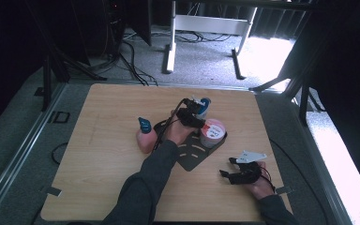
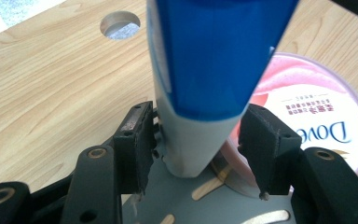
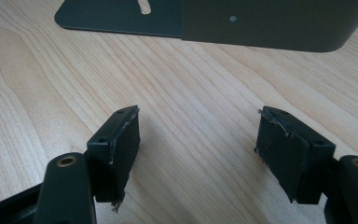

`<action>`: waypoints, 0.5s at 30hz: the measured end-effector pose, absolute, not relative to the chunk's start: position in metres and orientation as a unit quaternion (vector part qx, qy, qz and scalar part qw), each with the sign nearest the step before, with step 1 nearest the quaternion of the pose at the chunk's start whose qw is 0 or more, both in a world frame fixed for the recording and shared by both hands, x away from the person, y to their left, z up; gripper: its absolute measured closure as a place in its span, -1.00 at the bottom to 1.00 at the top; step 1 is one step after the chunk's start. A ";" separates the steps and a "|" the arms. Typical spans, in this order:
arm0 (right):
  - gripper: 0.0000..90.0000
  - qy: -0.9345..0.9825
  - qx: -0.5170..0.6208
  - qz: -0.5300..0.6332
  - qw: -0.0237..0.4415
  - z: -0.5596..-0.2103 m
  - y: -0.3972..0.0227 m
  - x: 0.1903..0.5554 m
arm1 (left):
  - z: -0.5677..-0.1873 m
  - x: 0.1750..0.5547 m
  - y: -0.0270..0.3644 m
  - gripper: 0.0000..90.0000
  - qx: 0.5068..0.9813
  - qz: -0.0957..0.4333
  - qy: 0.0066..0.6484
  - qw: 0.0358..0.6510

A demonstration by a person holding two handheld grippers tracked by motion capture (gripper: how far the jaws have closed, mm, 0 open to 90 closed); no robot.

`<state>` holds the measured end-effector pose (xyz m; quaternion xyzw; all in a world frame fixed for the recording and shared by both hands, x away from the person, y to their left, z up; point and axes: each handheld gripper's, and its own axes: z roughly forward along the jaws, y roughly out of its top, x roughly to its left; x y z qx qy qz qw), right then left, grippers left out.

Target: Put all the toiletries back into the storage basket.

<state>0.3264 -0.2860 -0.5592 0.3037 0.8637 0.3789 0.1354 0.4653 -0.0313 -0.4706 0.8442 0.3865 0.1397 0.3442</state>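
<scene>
Left tool stood loose around the blue-and-white tube: in the left gripper view a gap showed between the tube's white lower end and each black pad, wider on the right, so nothing was clamped. The tube stood upright, narrow end down on the dark metal plate. In the high view the same left tool sat over the middle of the worktop, a bit toward the far edge, with the tube poking up at its far side. Just beside the tube, on the side toward the right edge, stood the pink Dove tub, lid up, label readable; in the high view the tub rested on the plate, touching or nearly touching the tube, can't tell which. A pink bottle with a blue cap stood near the left forearm, on the side toward the left edge, off the plate.

Right tool was released, jaws wide apart, bare wood between them, nothing held. In the high view the right tool lay low near the right part of the near edge, well apart from the tube. In the right gripper view the plate's edge and upright wall lay ahead of it.

A round hole showed in the worktop beyond the left tool.
</scene>
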 end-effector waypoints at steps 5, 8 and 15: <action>-0.34 0.864 0.303 0.379 0.136 -0.559 -0.286 0.326 | -0.468 0.457 -0.024 0.03 0.847 0.146 0.383 0.337; -0.34 0.864 0.304 0.379 0.136 -0.559 -0.286 0.326 | -0.468 0.454 -0.023 0.03 0.851 0.150 0.377 0.335; -0.35 0.864 0.305 0.378 0.135 -0.559 -0.286 0.326 | -0.463 0.446 -0.010 0.17 0.843 0.158 0.384 0.342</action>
